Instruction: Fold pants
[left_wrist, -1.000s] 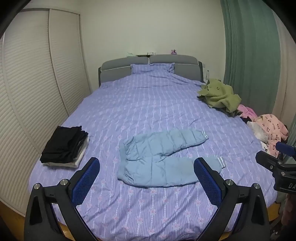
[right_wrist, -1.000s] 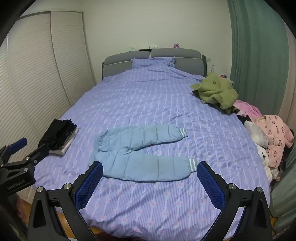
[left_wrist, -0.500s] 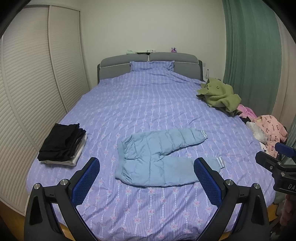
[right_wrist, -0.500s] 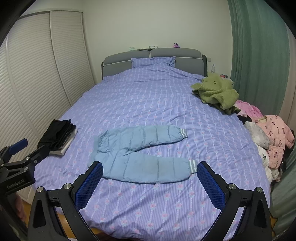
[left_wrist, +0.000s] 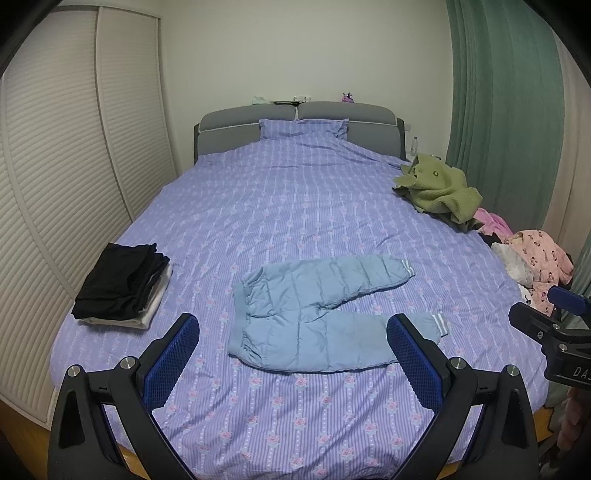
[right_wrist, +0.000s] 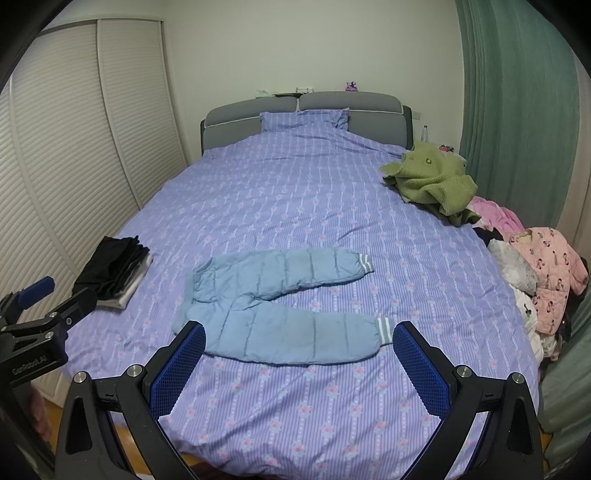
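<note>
The bed (left_wrist: 295, 206) is carrying light-blue pants (left_wrist: 317, 306) lying flat near its foot, a folded black stack (left_wrist: 122, 284) at its left edge, and a green garment (left_wrist: 439, 188) and pink clothes (left_wrist: 535, 254) along its right.

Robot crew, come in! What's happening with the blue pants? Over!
Left claw open, empty. Right claw open, empty. Light blue padded pants flat on the purple striped bedcover, legs spread, unfolded. Nothing in the way.

Home bedroom — bed (left_wrist: 295, 206), wardrobe (left_wrist: 74, 155)
</note>
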